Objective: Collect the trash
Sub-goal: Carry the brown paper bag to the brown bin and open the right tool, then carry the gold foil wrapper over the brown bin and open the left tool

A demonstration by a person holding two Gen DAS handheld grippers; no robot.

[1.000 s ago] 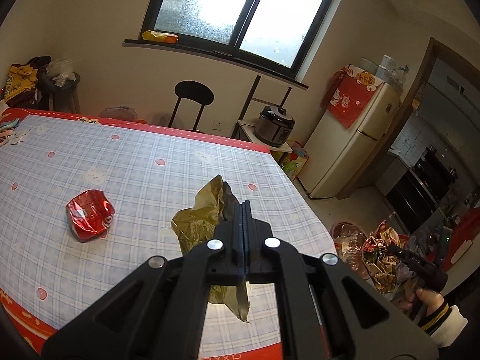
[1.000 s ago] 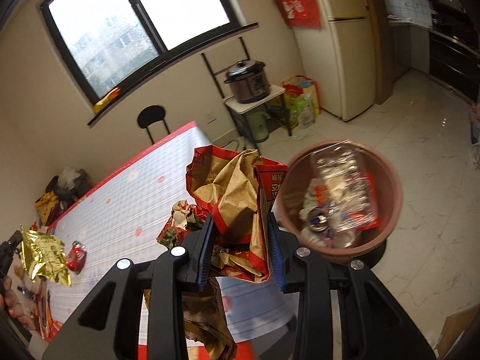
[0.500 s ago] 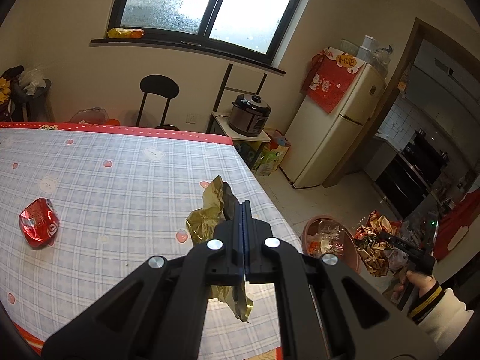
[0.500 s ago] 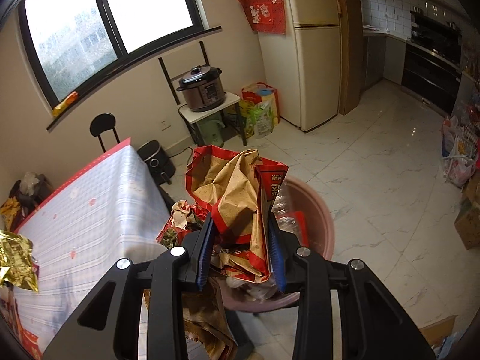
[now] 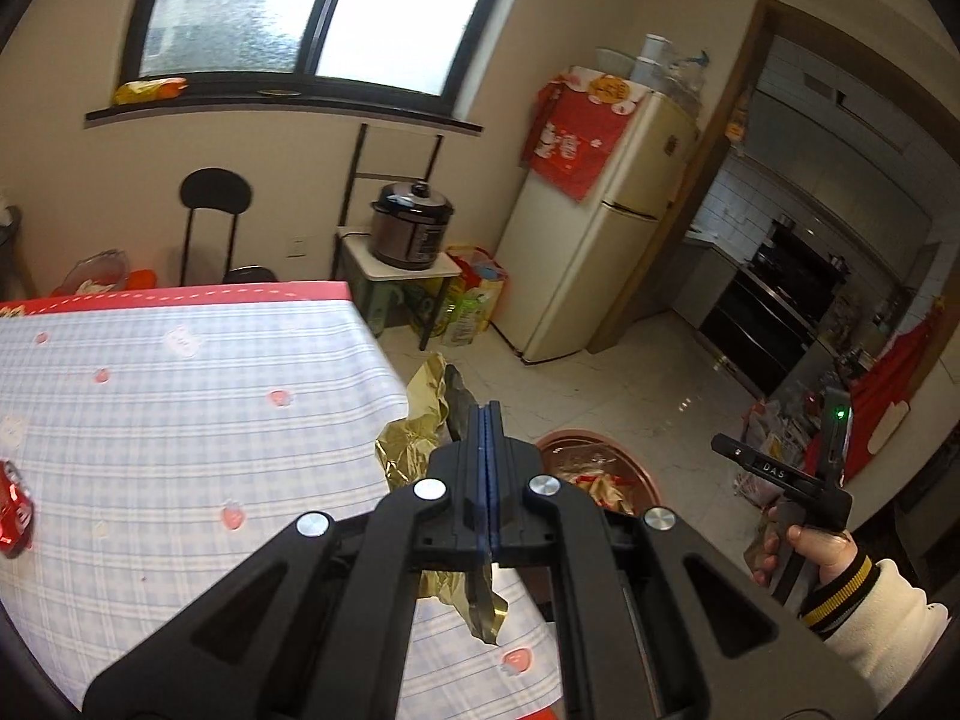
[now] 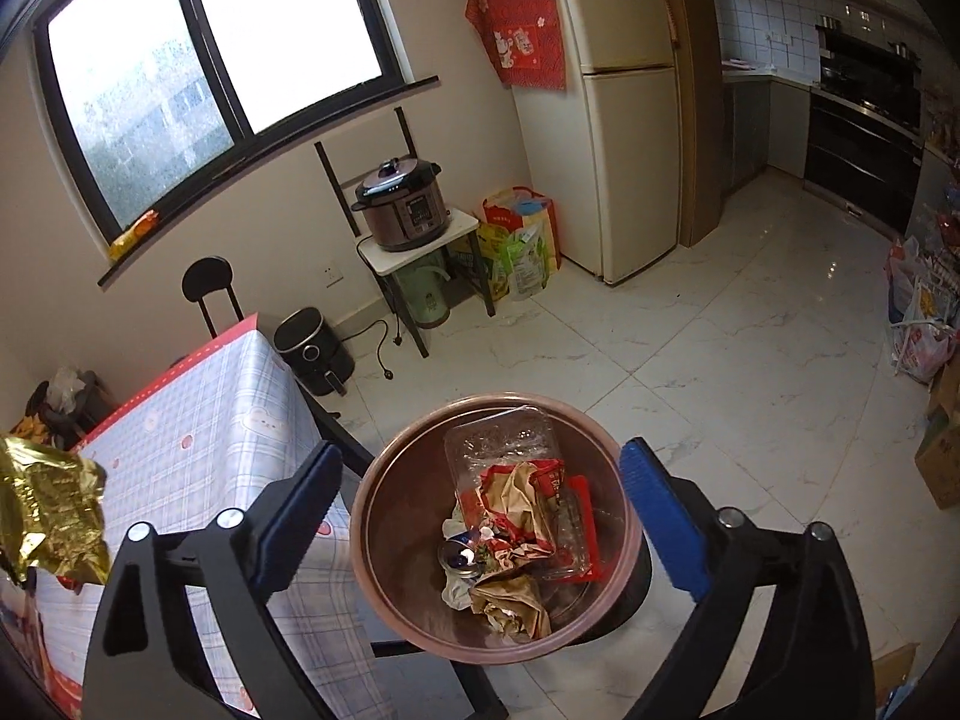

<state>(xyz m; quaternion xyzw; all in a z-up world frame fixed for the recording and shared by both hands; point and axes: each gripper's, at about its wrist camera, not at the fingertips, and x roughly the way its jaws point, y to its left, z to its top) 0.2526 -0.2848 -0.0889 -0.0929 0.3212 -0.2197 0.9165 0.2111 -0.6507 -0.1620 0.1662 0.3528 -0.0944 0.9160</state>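
My left gripper [image 5: 487, 420] is shut on a crumpled gold foil wrapper [image 5: 420, 426], held over the table's right edge; the wrapper also shows at the left of the right wrist view [image 6: 51, 516]. My right gripper [image 6: 480, 510] is open and empty, right above a round brown trash bin [image 6: 624, 510] on the floor. The red-and-brown paper wrapper [image 6: 528, 498] lies in the bin with other trash. The bin shows in the left wrist view [image 5: 636, 480] below the left gripper's tip. A crushed red can [image 5: 13, 510] lies on the checked tablecloth [image 5: 180, 420] at the far left.
A fridge [image 6: 618, 120], a rice cooker [image 6: 405, 204] on a small stand, bags [image 6: 522, 246], an air fryer [image 6: 312, 354] and a black chair [image 5: 213, 222] stand by the wall. The right hand holding its gripper [image 5: 804, 516] shows in the left wrist view.
My right gripper moved over the bin and opened, dropping the red-and-brown wrapper into it. My left gripper carried the gold wrapper rightward toward the table edge and the bin.
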